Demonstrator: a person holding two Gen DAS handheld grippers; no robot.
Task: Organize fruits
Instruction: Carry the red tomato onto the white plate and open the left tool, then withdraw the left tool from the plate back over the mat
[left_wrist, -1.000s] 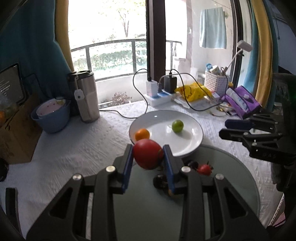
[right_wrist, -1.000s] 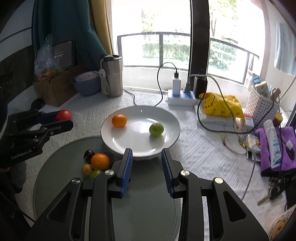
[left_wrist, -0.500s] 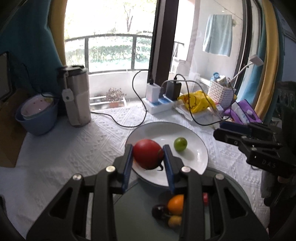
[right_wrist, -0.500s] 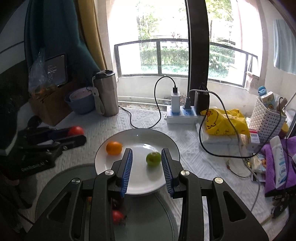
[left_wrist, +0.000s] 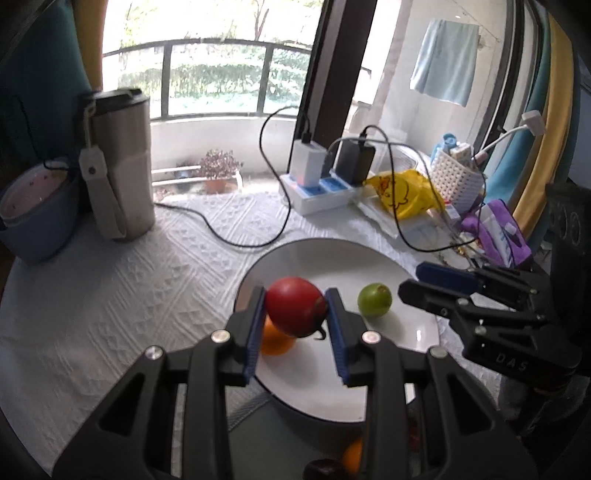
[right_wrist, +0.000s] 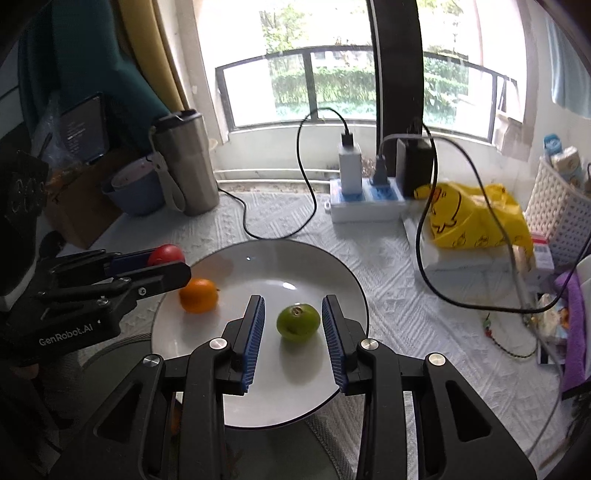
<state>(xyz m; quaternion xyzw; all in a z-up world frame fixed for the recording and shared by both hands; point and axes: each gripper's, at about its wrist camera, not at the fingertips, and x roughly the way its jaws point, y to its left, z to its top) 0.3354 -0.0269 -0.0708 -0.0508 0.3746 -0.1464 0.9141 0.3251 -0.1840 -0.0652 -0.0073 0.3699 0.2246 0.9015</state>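
My left gripper (left_wrist: 295, 312) is shut on a red tomato (left_wrist: 295, 310) and holds it above the left part of the white plate (left_wrist: 413, 343). An orange (left_wrist: 275, 341) lies on the plate just under it, and a green fruit (left_wrist: 374, 299) lies to the right. My right gripper (right_wrist: 291, 314) is open, its fingers either side of the green fruit (right_wrist: 297, 322) on the plate (right_wrist: 343, 280), above it. The orange (right_wrist: 198, 295) and the left gripper with the tomato (right_wrist: 166, 254) show at left.
More small fruits (left_wrist: 347, 458) lie on the grey glass disc (left_wrist: 277, 443) below the plate. A steel tumbler (left_wrist: 120, 166), a blue bowl (left_wrist: 33, 218), a power strip with cables (left_wrist: 321, 188), a yellow bag (right_wrist: 476, 214) and a white basket (right_wrist: 557, 206) stand behind.
Both grippers moved forward from the glass disc to over the plate. The left carried the tomato over the orange; the right came to straddle the green fruit.
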